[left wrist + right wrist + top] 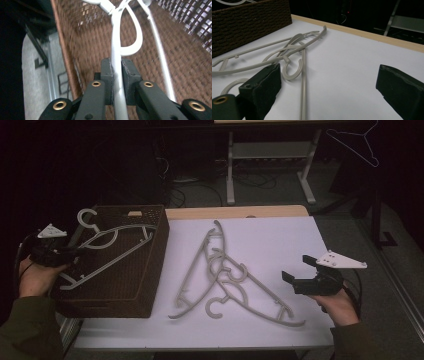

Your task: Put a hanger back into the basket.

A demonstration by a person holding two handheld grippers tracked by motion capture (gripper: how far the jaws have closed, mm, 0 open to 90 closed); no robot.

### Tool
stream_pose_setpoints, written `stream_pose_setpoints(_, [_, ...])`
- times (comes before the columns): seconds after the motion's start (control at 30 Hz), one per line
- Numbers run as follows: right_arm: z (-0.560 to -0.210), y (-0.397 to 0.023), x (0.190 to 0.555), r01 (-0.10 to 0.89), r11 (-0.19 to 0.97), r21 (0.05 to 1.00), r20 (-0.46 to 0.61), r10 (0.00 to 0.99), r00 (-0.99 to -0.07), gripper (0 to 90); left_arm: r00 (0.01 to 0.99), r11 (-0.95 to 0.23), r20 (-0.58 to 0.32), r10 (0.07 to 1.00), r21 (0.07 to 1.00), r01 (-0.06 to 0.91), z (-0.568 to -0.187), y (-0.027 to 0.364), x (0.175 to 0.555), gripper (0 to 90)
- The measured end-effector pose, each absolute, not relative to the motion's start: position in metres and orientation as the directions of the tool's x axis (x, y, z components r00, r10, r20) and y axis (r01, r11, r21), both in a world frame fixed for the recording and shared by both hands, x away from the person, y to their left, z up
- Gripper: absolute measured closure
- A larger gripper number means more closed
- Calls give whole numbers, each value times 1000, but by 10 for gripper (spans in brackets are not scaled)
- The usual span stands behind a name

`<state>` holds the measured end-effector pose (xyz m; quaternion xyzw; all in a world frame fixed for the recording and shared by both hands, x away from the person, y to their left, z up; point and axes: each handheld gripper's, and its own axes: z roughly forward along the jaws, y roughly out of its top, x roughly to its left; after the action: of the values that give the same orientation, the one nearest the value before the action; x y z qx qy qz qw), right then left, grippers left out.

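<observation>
Now the left gripper (67, 257) is pinching a white hanger (107, 251) over the brown wicker basket (145, 292); keeping it level should help it settle flat inside, while the right gripper (298, 269) is waiting spread.

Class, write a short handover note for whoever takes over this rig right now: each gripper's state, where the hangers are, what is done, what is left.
Left gripper: shut on the white hanger, holding it over the brown basket.
Right gripper: open, empty, hovering above the table's right side.
Grey hangers: tangled in a pile mid-table, beside the basket.
Done: one hanger at the basket, not yet released.
Left: probably release it, then move the pile over.
</observation>
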<state>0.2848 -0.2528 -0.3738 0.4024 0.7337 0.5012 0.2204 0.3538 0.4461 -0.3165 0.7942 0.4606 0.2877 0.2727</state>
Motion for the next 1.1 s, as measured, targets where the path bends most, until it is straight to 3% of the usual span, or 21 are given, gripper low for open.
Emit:
stream_pose_setpoints(0.13, [-374,-252,284,372,175,912,80,812,-578,60,411,-460,255,875,704,541,-327,439,360,812])
stream_pose_setpoints(0.23, [-374,-254,284,371,172,913,81,813,-577,59,420,-428,199,885,702,570,-334,441,363,806])
stream_pose_setpoints(0.27, [-374,-254,284,371,170,913,82,814,-575,60,419,-423,187,889,689,589,-337,441,365,783])
stream_pose_setpoints(0.33, [-373,-255,284,367,170,914,80,814,-576,60,400,-404,180,899,695,595,-338,443,364,629])
stream_pose_setpoints(0.37, [-373,-255,284,367,171,914,79,813,-576,60,392,-390,171,904,704,593,-338,444,363,601])
stream_pose_setpoints(0.87, [-366,-252,281,349,171,922,74,805,-589,59,448,-207,-63,892,823,529,-307,416,350,375])
stream_pose_setpoints(1.1, [-367,-252,280,351,172,920,74,805,-589,59,535,-239,-72,842,839,489,-295,378,346,282])
